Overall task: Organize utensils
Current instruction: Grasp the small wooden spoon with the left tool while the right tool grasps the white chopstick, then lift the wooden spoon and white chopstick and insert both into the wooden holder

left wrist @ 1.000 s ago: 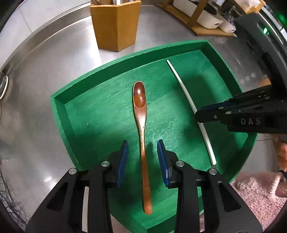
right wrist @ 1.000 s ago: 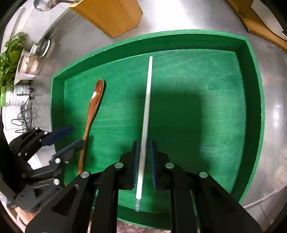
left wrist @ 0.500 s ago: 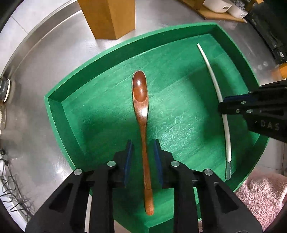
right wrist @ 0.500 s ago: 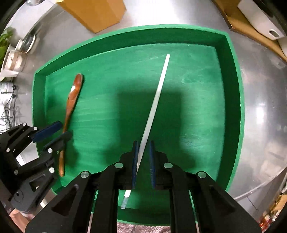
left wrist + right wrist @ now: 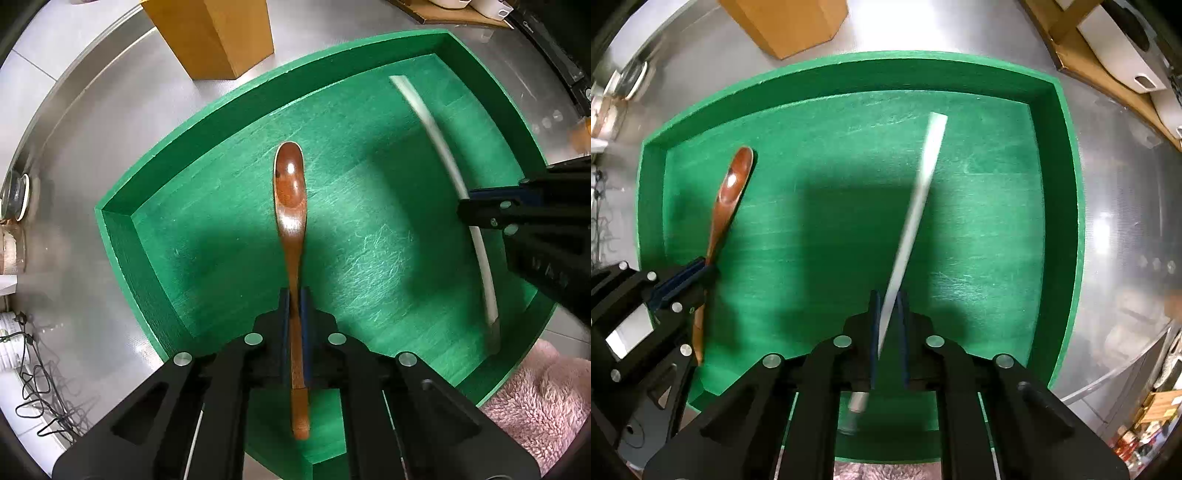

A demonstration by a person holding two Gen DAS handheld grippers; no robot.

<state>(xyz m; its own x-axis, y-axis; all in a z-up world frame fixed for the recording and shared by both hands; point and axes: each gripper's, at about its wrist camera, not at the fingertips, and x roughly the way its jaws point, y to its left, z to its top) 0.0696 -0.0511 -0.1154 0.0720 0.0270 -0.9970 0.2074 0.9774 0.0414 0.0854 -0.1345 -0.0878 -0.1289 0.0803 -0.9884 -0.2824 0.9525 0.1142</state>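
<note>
Left wrist view: one green tray point(image 5: 177, 236), holding one wooden spoon point(image 5: 290, 192) and one white chopstick point(image 5: 443, 155). The left gripper point(image 5: 294, 306) has just closed its jaws and now pinches the spoon handle at lower centre. Bowl end points to upper centre, clear of every wall. The right gripper point(image 5: 480, 210) enters from the right edge, clamped across the chopstick. One wooden box point(image 5: 214, 33) stands at the top, outside the tray rim. A pink cloth point(image 5: 543, 391) lies at lower right.

Right wrist view: same single tray point(image 5: 1067, 206), spoon point(image 5: 729, 192) at left, chopstick point(image 5: 916, 206) at centre, blurred. The right gripper point(image 5: 888, 314) has just closed; jaws pinch the chopstick near its metal-tipped end. Open tray floor lies to the right. The pink cloth does not show here.
</note>
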